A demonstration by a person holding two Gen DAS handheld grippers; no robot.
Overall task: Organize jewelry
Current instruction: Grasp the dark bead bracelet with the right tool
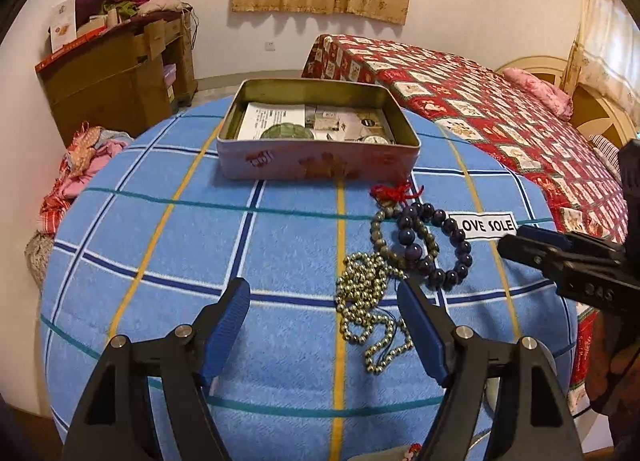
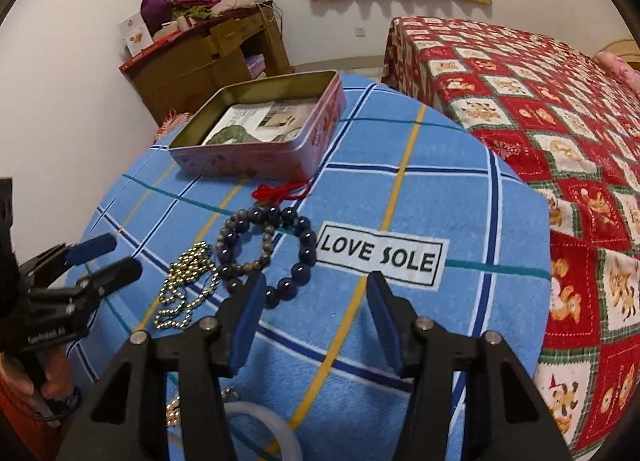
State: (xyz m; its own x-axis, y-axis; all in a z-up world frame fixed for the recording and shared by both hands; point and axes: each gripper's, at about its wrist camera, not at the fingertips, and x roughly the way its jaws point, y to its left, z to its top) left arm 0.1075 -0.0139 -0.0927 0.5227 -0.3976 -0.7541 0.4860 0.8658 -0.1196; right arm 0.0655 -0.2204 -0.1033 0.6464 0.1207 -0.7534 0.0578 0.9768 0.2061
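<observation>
An open pink tin box (image 1: pixel 316 159) (image 2: pixel 256 159) with papers inside stands at the far side of a blue plaid cloth (image 1: pixel 240 245). In front of it lie a dark purple bead bracelet (image 1: pixel 452 237) (image 2: pixel 304 249), a grey-brown bead bracelet (image 1: pixel 378 229) (image 2: pixel 256 261) with a red cord (image 1: pixel 394 191) (image 2: pixel 280 192), and a gold bead chain (image 1: pixel 360 301) (image 2: pixel 180 285). My left gripper (image 1: pixel 324 301) is open and empty, just left of the gold chain. My right gripper (image 2: pixel 316 289) is open and empty, near the purple bracelet.
A translucent white bangle (image 2: pixel 260 429) lies at the cloth's near edge. A bed with a red patterned cover (image 2: pixel 540 121) is on the right. A brown cabinet piled with clothes (image 1: pixel 116 73) stands at the back left. A "LOVE SOLE" label (image 2: pixel 380 255) is on the cloth.
</observation>
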